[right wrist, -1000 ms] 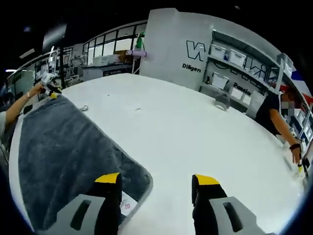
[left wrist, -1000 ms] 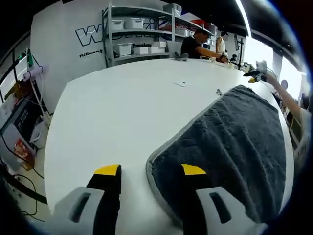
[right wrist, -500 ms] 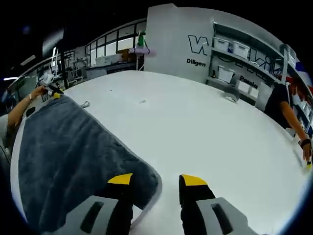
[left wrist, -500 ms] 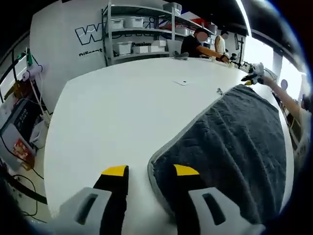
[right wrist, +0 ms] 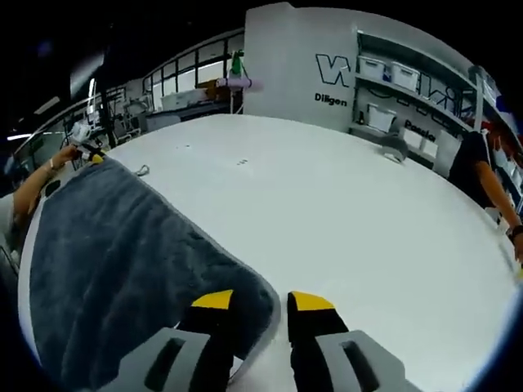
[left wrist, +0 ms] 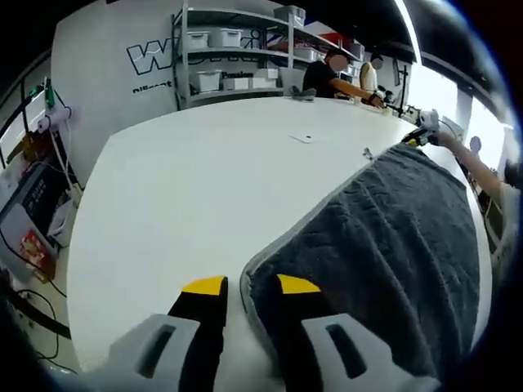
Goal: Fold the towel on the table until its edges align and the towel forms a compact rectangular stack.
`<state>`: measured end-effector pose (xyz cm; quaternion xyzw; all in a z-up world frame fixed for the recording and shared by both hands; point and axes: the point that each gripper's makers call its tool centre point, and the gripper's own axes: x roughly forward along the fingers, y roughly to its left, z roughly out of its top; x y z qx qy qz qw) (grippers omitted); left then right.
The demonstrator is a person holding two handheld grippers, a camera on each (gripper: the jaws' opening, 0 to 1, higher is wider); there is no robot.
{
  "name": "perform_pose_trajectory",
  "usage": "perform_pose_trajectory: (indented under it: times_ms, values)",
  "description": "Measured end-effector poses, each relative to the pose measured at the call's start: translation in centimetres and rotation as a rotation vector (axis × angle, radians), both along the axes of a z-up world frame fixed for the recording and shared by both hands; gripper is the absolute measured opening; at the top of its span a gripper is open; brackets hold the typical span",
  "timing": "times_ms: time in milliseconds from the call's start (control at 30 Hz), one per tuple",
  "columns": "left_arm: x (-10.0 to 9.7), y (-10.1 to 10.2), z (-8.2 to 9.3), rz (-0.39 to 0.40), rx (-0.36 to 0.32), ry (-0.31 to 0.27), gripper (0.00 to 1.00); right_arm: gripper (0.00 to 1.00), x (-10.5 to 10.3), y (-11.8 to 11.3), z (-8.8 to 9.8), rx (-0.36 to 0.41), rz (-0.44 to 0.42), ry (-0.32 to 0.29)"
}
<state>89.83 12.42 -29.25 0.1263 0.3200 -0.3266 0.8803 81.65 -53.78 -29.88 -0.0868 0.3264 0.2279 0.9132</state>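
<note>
A dark grey towel [left wrist: 392, 237] with a pale hem lies flat on the white table [left wrist: 188, 188]. In the left gripper view my left gripper [left wrist: 251, 285] has its yellow-tipped jaws drawn close around the towel's near corner. One jaw rests on the cloth and the other on the table. My right gripper [left wrist: 421, 131] shows small at the towel's far end, held by a hand. In the right gripper view my right gripper [right wrist: 262, 300] pinches the near corner of the towel [right wrist: 106, 261] the same way. My left gripper [right wrist: 84, 151] sits at the far corner.
Shelves [left wrist: 237, 57] with white bins stand behind the table, where two people [left wrist: 327, 73] work. Small bits [left wrist: 304, 139] lie on the table beyond the towel. A grey object [right wrist: 394, 147] rests near the far edge. Equipment and cables [left wrist: 33, 212] sit beyond the table's left edge.
Both grippers' jaws have steadily closed in on their towel corners, from wide apart to nearly together. The towel itself has stayed flat.
</note>
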Motion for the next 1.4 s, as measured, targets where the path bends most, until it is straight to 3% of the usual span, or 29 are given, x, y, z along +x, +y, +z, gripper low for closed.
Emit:
perform_pose_trajectory:
  times_ms: [167, 300, 467, 700, 933, 1100, 1400]
  values:
    - [-0.1, -0.2, 0.0, -0.019, -0.005, 0.002, 0.19, 0.19, -0.3, 0.4, -0.1, 0.023, 0.003, -0.003]
    - [-0.2, -0.3, 0.0, -0.014, -0.019, -0.004, 0.15, 0.1, -0.4, 0.6, -0.1, 0.041, 0.013, -0.001]
    - [0.2, -0.2, 0.1, -0.009, -0.052, 0.0, 0.06, 0.08, -0.2, 0.5, 0.0, 0.027, 0.011, -0.009]
    - [0.3, -0.2, 0.2, 0.018, -0.072, -0.009, 0.04, 0.06, -0.1, 0.4, 0.6, -0.014, 0.026, -0.029]
    - [0.1, 0.0, 1.5, 0.025, -0.036, -0.095, 0.04, 0.05, -0.3, 0.1, 2.6, -0.059, 0.043, -0.127]
    - [-0.4, 0.3, 2.9, 0.041, -0.07, -0.134, 0.04, 0.05, -0.9, 0.1, 4.8, -0.062, 0.062, -0.219]
    - [-2.2, 1.1, 4.7, 0.039, -0.129, -0.177, 0.04, 0.05, -3.6, -0.2, 6.9, -0.05, 0.077, -0.288]
